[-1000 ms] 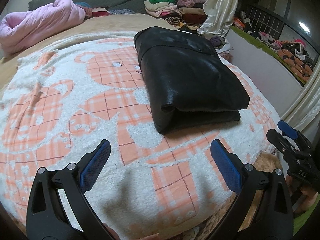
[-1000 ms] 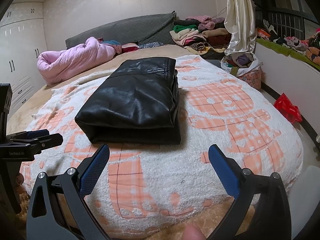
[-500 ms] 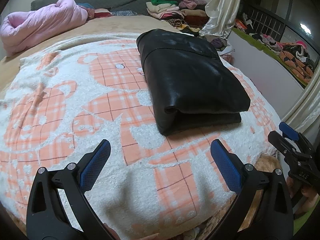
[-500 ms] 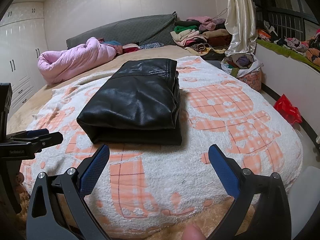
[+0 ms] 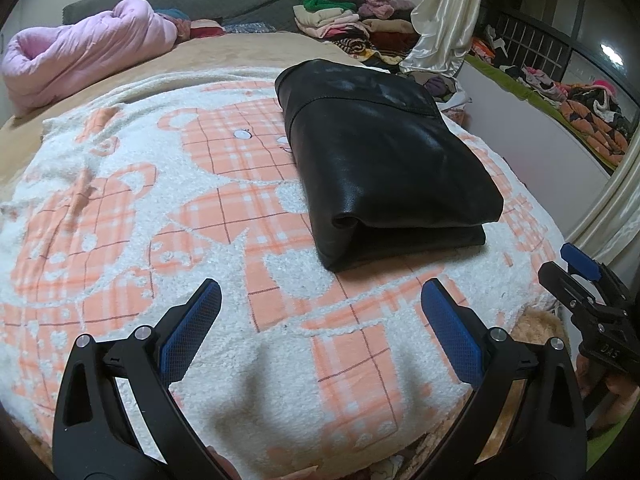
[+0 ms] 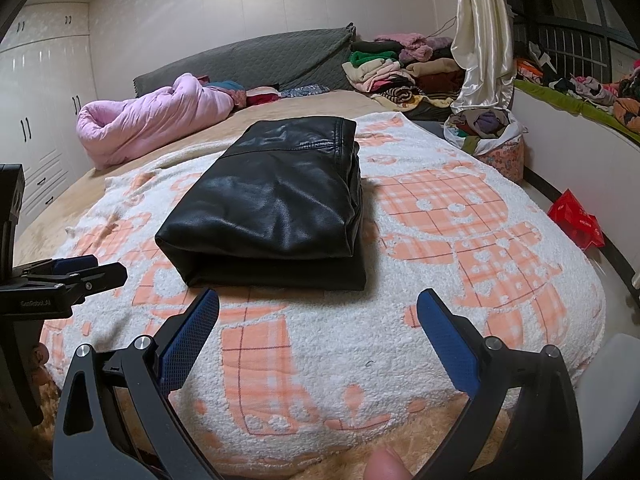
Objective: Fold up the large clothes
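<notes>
A black leather jacket (image 5: 384, 160) (image 6: 272, 208) lies folded into a thick rectangle on the white and orange bear-print blanket (image 5: 160, 208) (image 6: 460, 240) covering the bed. My left gripper (image 5: 320, 292) hangs open over the blanket's near edge, short of the jacket, with nothing between its blue pads. In the right wrist view my right gripper (image 6: 318, 300) is open too, just in front of the jacket's folded end and apart from it. Each gripper appears from the side in the other's view: the right gripper (image 5: 580, 276) at the right edge, the left gripper (image 6: 80, 272) at the left edge.
A rolled pink quilt (image 6: 156, 116) lies at the head of the bed by a grey headboard cushion (image 6: 248, 60). Stacked clothes (image 6: 400, 68) pile at the far right corner, with a bag of clothes (image 6: 488, 132) and a red bag (image 6: 576, 216) on the floor. White wardrobes (image 6: 36, 100) stand left.
Both grippers have drifted back and up a little from the jacket, staying open. The jacket has not moved.
</notes>
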Tool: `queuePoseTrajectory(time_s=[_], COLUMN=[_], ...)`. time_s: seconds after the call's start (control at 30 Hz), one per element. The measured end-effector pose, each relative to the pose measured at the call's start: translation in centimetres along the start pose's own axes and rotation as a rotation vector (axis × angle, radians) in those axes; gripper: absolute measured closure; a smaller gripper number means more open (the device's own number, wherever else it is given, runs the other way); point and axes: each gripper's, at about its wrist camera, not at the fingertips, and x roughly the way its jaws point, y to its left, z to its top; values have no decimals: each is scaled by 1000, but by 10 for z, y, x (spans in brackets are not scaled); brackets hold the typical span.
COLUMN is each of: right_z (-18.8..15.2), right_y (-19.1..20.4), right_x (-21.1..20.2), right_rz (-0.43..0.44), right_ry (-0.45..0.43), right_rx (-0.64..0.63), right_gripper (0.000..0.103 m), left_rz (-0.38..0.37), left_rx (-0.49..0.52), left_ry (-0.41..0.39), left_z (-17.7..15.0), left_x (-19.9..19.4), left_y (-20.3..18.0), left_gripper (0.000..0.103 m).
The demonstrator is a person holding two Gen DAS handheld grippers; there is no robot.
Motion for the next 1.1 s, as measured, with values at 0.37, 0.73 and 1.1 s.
queuePoseTrajectory(time_s=[0.37,0.73,1.1], right_z=[-1,-3,-9], right_y=[1,-1,-51], right_x=[-1,-2,-20], right_rz=[-2,-12,-113], right_ry=[3,11,-3], right_rx=[0,5,109], right_gripper=[4,4,4], left_rz=[7,37,13], left_rx=[0,-11,-69], left_ry=[-3,18,45], left_z=[1,0,1], left_x=[-1,4,9], left_y=[3,2,16], left_gripper=[9,9,9])
